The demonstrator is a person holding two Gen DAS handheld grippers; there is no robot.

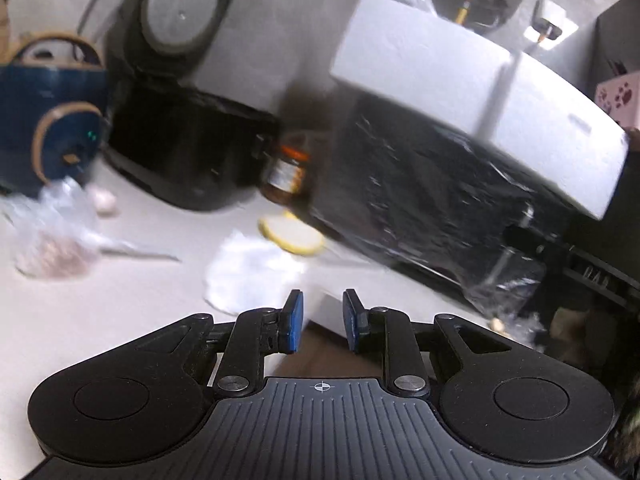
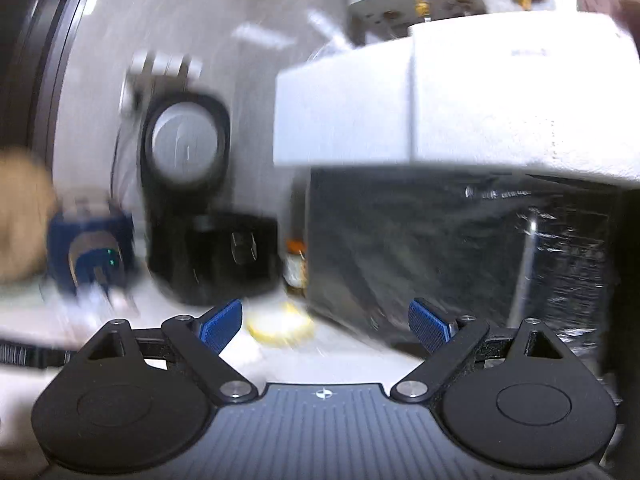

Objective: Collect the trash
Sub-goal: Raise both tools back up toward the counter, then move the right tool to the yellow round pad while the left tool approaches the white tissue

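Nearest your left-hand camera, your left tongs (image 1: 322, 320) stand narrow with a clear gap between the blue pads (image 1: 294, 316), and nothing is in them. Your right tongs (image 2: 326, 322) stand wide and are also empty.

Beyond them, the plastic-wrapped black appliance (image 1: 424, 200) with the white foam block (image 1: 460, 92) on top fills the right of the worktop (image 1: 100, 320); a black air fryer (image 1: 188, 148) sits to its left, and a brown jar (image 1: 286, 174) stands between the two.

The trash lies on the worktop ahead of and below your left tongs. The crumpled white tissue (image 1: 252, 272) is just left of their line and nearest. The yellow-rimmed round lid (image 1: 292, 236) lies just past it, at the foot of the wrapped appliance. The clear plastic bag (image 1: 60, 236) is well off to the left.

Your left hand looks nearer the tissue. From the right wrist view, only the lid (image 2: 280, 326) shows clearly, low between the pads; blur hides the rest.
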